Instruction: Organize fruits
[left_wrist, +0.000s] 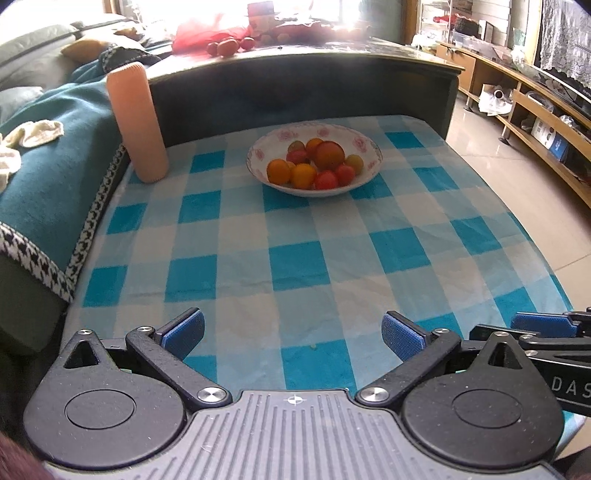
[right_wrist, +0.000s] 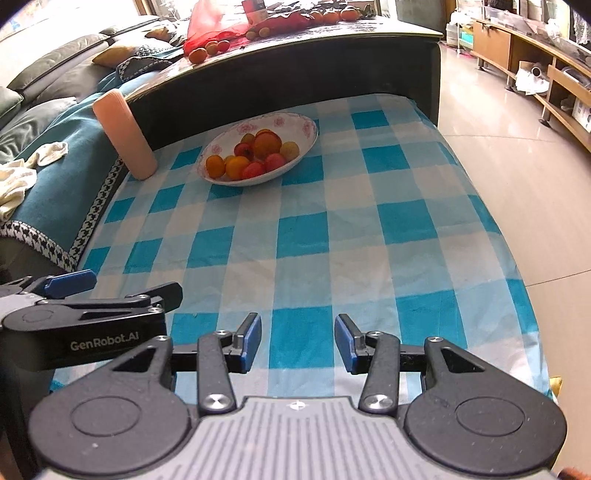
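A white bowl (left_wrist: 315, 157) with pink flowers on its rim sits on the blue-and-white checked cloth (left_wrist: 295, 258), near the far edge of the table and a little toward its left side. Heaped in it are the fruits (left_wrist: 316, 164): small orange and red ones around the sides and one larger orange-red fruit (left_wrist: 330, 155) on top of the pile. Just left of the bowl, at the far left corner of the cloth, a tall pink ribbed cylinder (left_wrist: 137, 122) stands tilted against the dark raised ledge (left_wrist: 295, 88) that runs along the far edge (whether it touches the bowl's side of the cloth only or also leans on the sofa cover cannot be told). More red and orange fruits (left_wrist: 225, 47) lie on top of that ledge, beside a red mesh bag (left_wrist: 203, 35).

The left gripper (left_wrist: 293, 332) hangs over the near edge of the cloth with its blue pads spread wide and nothing between them. The right gripper (right_wrist: 298, 341) is alongside it, also over the near edge, its pads apart at a narrower gap and likewise empty. Both are well apart from the bowl. Each gripper shows in the other's view, at the near corner.

A teal blanket (left_wrist: 48, 177) with a black-and-white border covers the sofa along the left edge of the table, with a pale cloth (left_wrist: 29, 136) lying on it.
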